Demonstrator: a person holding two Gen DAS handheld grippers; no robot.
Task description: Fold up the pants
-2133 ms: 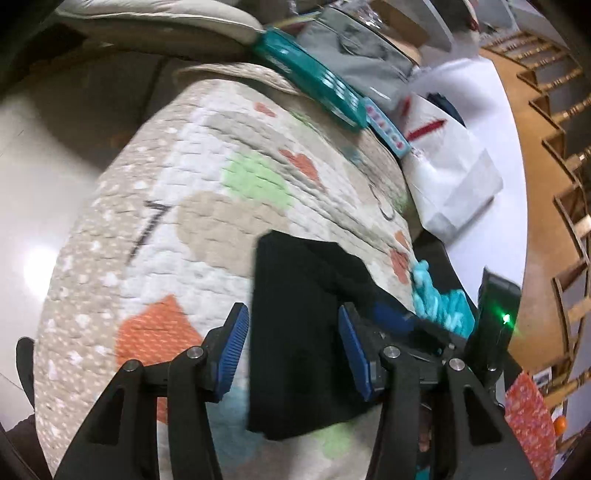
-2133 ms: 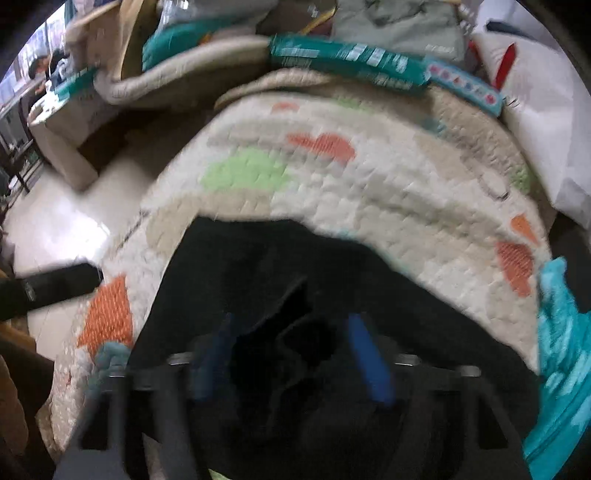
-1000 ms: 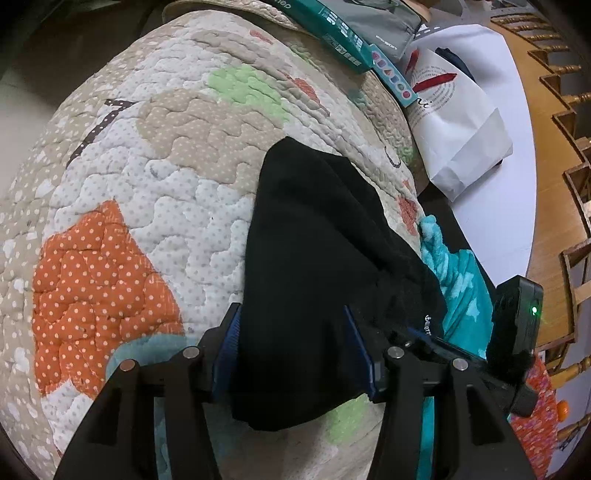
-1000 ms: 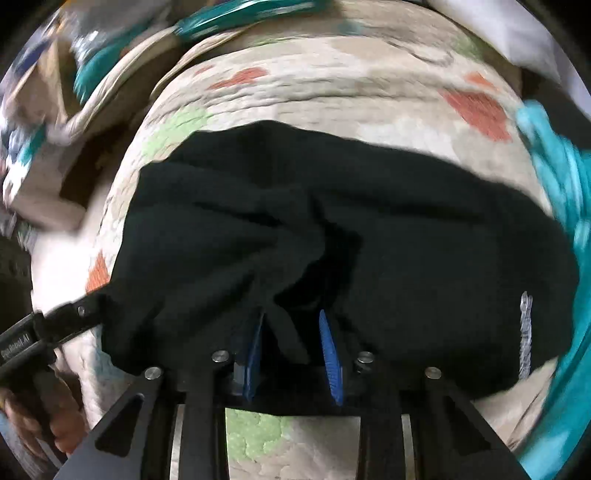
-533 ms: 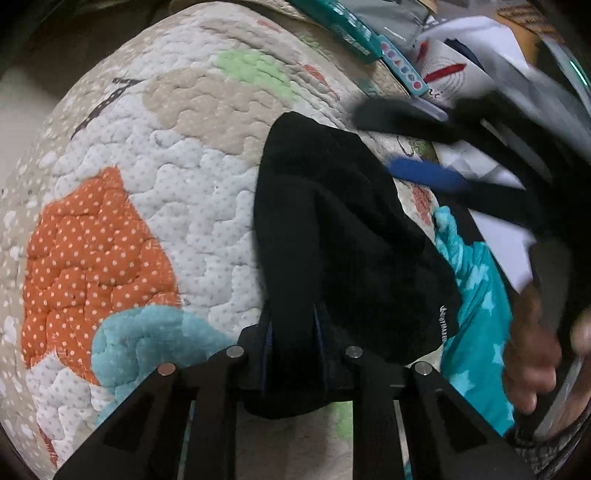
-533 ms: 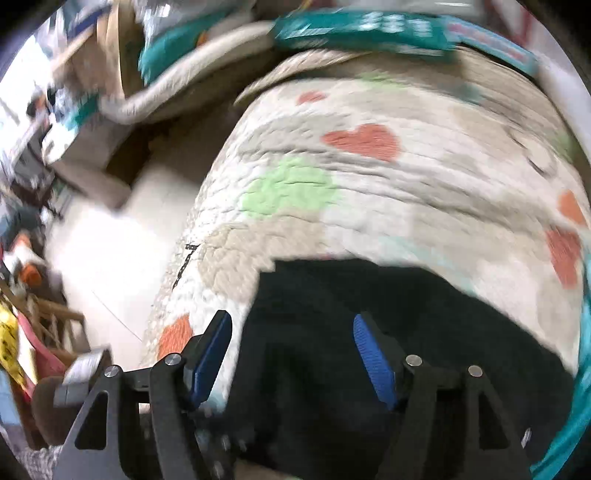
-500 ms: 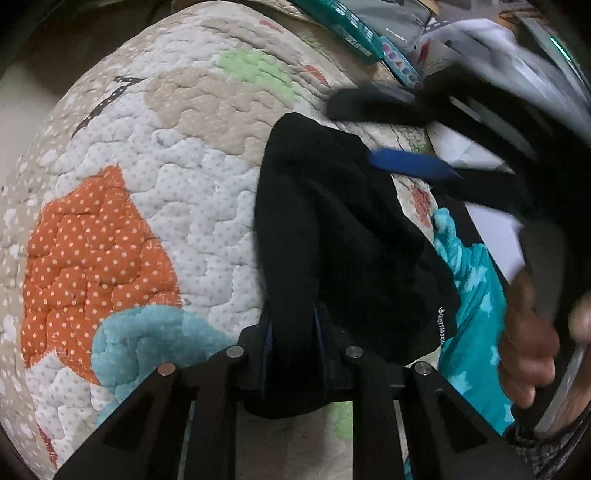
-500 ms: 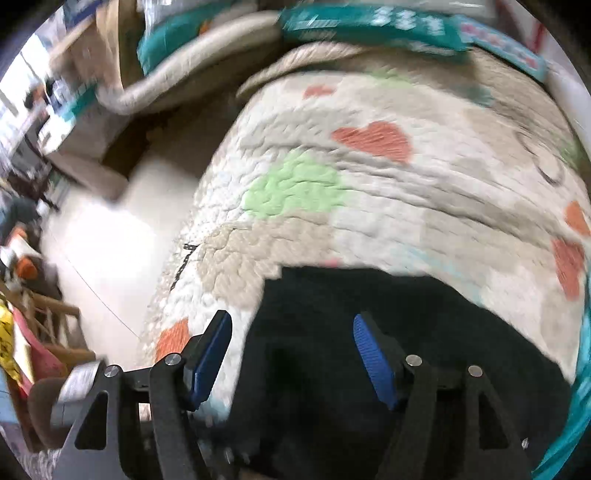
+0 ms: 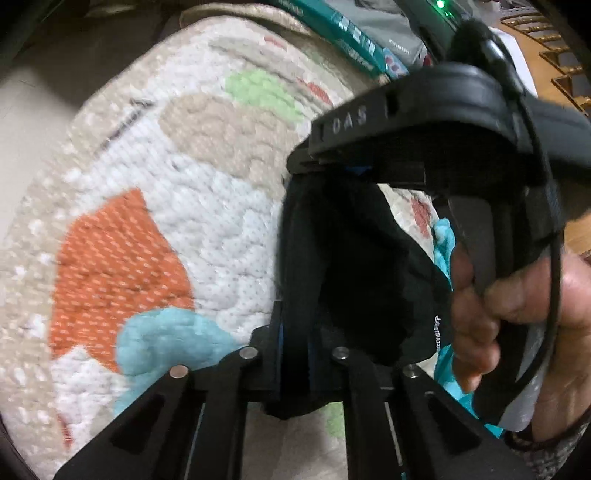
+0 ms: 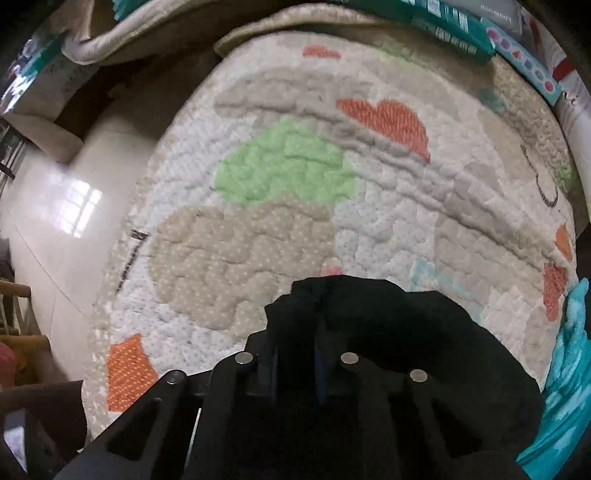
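The black pants [image 9: 354,266] lie folded small on a quilted mat [image 9: 155,206] with orange, green and teal patches. My left gripper [image 9: 295,354] is shut on the near edge of the pants. My right gripper [image 9: 356,171] comes in from the right across the left wrist view, and its jaws pinch the far edge of the pants. In the right wrist view the right gripper [image 10: 295,365] is shut on the black pants [image 10: 388,325], with the mat [image 10: 280,173] stretching ahead.
A teal towel [image 10: 565,373] lies at the mat's right edge. Teal boxes [image 10: 454,27] and a grey bag [image 9: 384,26] sit at the far end. Shiny floor [image 10: 55,229] lies to the left. A beige cushion [image 10: 122,33] is at the back left.
My right gripper was open half a second ago and has shut on the far edge of the pants. My left gripper stays shut on the near edge.
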